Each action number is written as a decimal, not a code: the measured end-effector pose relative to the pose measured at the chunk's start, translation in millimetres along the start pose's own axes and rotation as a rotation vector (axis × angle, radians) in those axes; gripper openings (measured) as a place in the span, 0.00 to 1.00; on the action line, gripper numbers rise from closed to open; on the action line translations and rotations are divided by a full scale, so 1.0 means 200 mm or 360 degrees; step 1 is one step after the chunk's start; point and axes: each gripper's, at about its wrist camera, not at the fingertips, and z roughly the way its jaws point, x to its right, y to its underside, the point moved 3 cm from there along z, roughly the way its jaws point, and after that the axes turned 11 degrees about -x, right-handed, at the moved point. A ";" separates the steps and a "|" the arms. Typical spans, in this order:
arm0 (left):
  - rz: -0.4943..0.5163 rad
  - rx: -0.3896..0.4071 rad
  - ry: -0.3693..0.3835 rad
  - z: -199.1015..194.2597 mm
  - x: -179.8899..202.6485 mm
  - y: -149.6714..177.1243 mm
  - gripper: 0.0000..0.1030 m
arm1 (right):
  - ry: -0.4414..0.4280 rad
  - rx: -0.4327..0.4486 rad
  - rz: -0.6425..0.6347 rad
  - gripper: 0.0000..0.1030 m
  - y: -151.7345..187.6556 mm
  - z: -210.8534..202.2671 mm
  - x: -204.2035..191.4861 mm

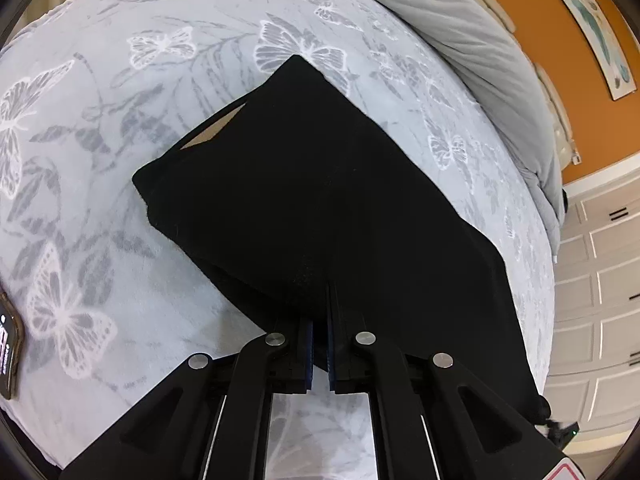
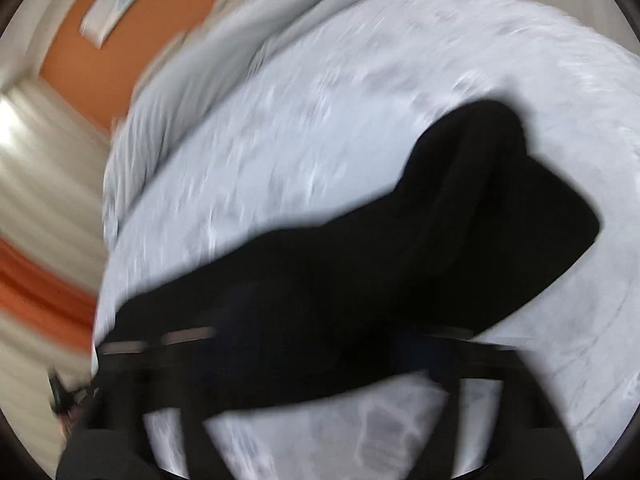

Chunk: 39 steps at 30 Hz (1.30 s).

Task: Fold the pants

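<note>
Black pants [image 1: 304,184] lie partly folded on a pale butterfly-print bedspread [image 1: 120,120], with a bit of tan lining showing at the far left corner. My left gripper [image 1: 319,312] is shut on the near edge of the pants, the cloth pinched between its blue pads. The right wrist view is heavily blurred. There the pants [image 2: 460,220] stretch from the lower left to the upper right. My right gripper [image 2: 304,344] has its fingers spread wide, open, with the near end of the cloth lying between and over them.
A grey pillow or duvet [image 1: 480,60] lies along the far side of the bed under an orange wall [image 1: 580,100]. White drawers [image 1: 600,300] stand to the right of the bed. A wristwatch [image 1: 8,356] shows at the left edge.
</note>
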 end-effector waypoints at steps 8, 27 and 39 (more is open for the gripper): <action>-0.0053 -0.0007 -0.0072 0.06 0.00 -0.03 0.03 | -0.0166 0.0161 0.0152 0.12 -0.14 0.04 0.05; 0.0068 0.0105 -0.0268 0.04 0.03 0.00 0.04 | 0.0242 0.0219 0.0129 0.04 -0.19 -0.06 0.33; 0.0047 0.0216 -0.0403 -0.04 -0.03 0.01 0.24 | 0.0547 0.0249 0.0130 0.23 -0.26 -0.11 0.50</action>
